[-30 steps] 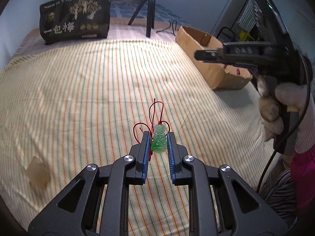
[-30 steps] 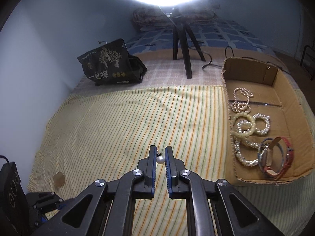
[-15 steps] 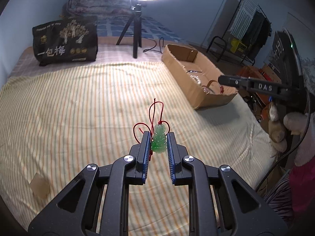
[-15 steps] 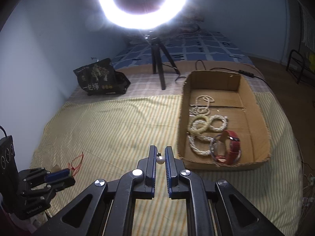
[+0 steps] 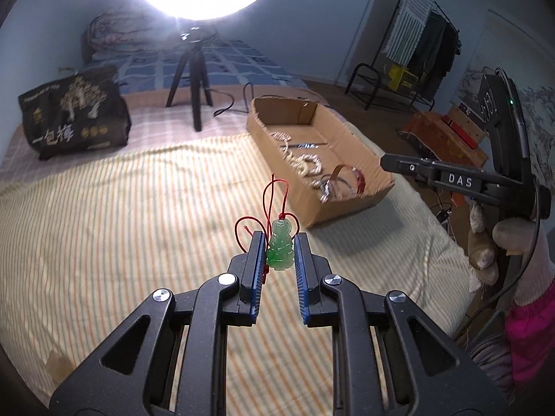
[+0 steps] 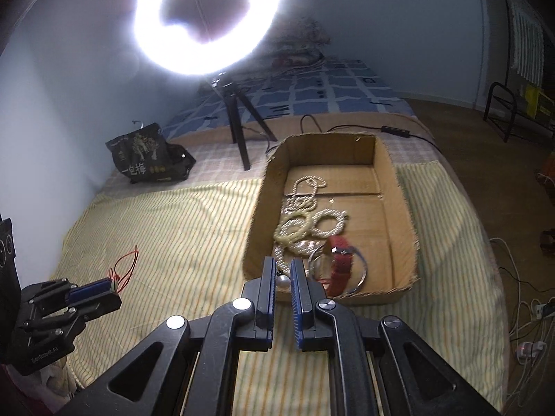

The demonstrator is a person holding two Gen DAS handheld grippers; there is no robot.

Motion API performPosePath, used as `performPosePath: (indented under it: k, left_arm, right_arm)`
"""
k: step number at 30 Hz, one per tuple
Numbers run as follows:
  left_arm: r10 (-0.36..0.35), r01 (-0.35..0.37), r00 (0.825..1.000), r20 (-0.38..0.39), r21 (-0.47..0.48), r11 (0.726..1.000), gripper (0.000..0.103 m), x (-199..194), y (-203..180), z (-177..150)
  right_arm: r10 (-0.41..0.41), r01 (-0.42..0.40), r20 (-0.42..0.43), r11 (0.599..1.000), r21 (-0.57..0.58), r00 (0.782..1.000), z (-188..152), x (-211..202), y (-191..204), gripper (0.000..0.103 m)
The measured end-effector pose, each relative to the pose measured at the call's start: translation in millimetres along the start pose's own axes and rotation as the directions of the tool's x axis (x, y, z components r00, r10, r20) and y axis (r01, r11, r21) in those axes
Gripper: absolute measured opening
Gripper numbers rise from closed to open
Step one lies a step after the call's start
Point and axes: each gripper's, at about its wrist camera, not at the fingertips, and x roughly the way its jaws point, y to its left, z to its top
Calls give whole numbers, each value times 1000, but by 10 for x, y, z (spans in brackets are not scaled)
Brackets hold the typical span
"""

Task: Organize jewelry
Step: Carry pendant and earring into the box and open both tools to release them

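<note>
Left gripper (image 5: pixel 280 254): clamped on the green pendant (image 5: pixel 280 249), held above the striped bedspread (image 5: pixel 121 228).
Pendant axis: long axis runs along the fingers, narrow top pointing away from the camera, red cord (image 5: pixel 274 201) looping out beyond the tips.
Right gripper (image 6: pixel 283 282): pinching 1 pearl (image 6: pixel 283 282) between its pads.
Cardboard box (image 6: pixel 404 215): on the bed just beyond the right gripper, holding pearl strands (image 6: pixel 305 194), bracelets and a red strap.

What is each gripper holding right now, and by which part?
The left gripper pinches a green pendant by its sides, red cord looping free. The right gripper pinches a pearl across its middle.
</note>
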Motion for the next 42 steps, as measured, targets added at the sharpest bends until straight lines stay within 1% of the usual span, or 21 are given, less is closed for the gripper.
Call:
performPosePath:
  k: [9, 20, 32, 42]
  left_arm:
    - [6, -8, 999, 34, 51, 999, 15, 234, -231, 443]
    - [9, -14, 999, 47, 105, 994, 15, 592, -379, 888]
    - [1, -6, 999, 44, 120, 993, 15, 1064, -491, 1242]
    - [2, -6, 999, 33, 130, 991, 15, 1408, -582, 1372]
  right_arm:
    - [-33, 33, 13, 999, -9, 999, 176, -10, -217, 6]
    - [-65, 65, 13, 998, -8, 998, 455, 196, -443, 6]
    - [-64, 63, 15, 997, 51, 998, 829, 516, -847, 6]
    - [-77, 77, 13, 995, 61, 997, 1108, 779, -1062, 6]
